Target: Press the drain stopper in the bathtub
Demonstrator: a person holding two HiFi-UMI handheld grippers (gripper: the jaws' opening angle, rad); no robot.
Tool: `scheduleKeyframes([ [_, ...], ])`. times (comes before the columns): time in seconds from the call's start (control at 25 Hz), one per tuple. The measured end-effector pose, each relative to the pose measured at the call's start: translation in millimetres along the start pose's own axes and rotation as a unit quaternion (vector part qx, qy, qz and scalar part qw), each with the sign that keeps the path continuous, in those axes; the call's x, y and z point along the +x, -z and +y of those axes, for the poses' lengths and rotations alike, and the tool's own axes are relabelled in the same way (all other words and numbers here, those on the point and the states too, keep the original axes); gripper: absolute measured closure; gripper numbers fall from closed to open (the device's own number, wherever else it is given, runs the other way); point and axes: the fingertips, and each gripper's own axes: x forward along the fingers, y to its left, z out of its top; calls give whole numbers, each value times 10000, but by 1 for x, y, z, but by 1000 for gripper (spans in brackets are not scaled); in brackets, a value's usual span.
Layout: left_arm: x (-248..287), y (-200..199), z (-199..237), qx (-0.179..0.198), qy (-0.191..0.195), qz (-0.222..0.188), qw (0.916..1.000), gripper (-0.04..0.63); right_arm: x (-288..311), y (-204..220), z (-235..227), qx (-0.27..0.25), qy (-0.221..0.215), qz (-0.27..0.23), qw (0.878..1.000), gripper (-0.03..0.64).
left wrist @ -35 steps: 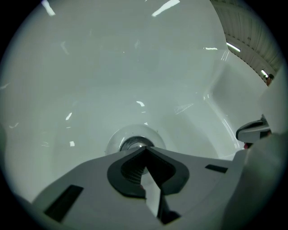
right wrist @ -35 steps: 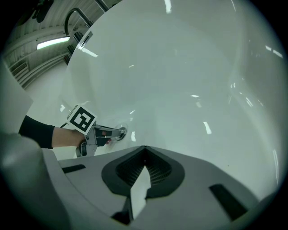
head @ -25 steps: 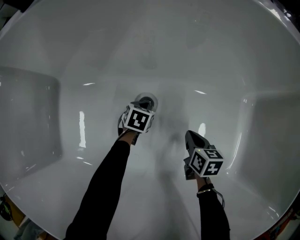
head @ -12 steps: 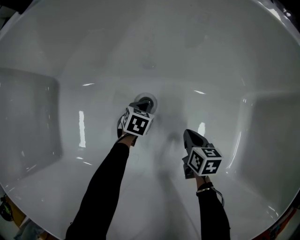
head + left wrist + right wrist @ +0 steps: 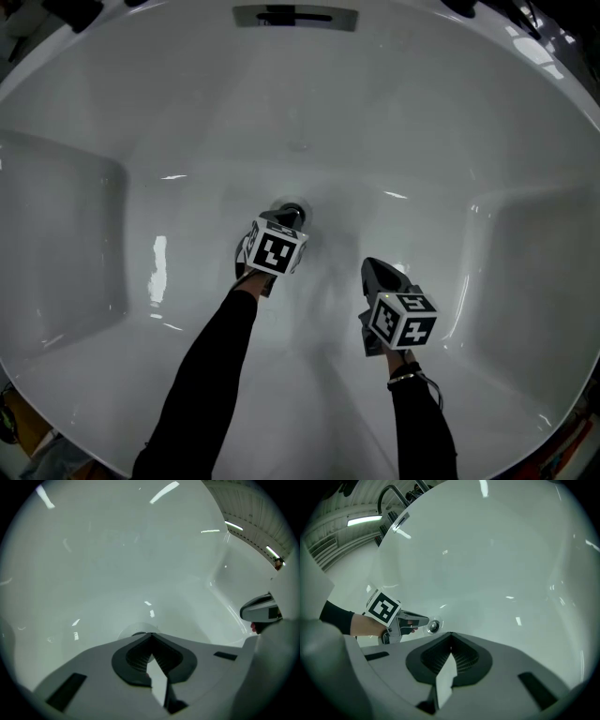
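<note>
Left hand-held gripper [image 5: 282,221], jaws pressed together, has moved onto the drain stopper [image 5: 433,626] at bathtub [image 5: 141,112] centre; pressing likely underway. Right hand-held gripper [image 5: 370,269], likewise together, idles.

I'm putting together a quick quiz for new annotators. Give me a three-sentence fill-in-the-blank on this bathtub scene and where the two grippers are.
1. Of the left gripper and the right gripper, the one with its tip by the drain stopper is the ___.
2. In both gripper views the jaws are ___, with nothing between them.
3. The bathtub is ___ in colour.

Missing words: left; shut; white.
</note>
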Motion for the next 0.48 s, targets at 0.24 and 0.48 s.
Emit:
scheduleKeyframes([
  [0.24, -26, -18, -4, -82, 32, -193, 9998, 592, -15, -21, 12, -87, 53, -169, 9998, 615],
  [0.48, -51, -31, -11, -139, 77, -357, 9992, 591, -30, -38, 29, -231, 22, -343, 9991, 615],
])
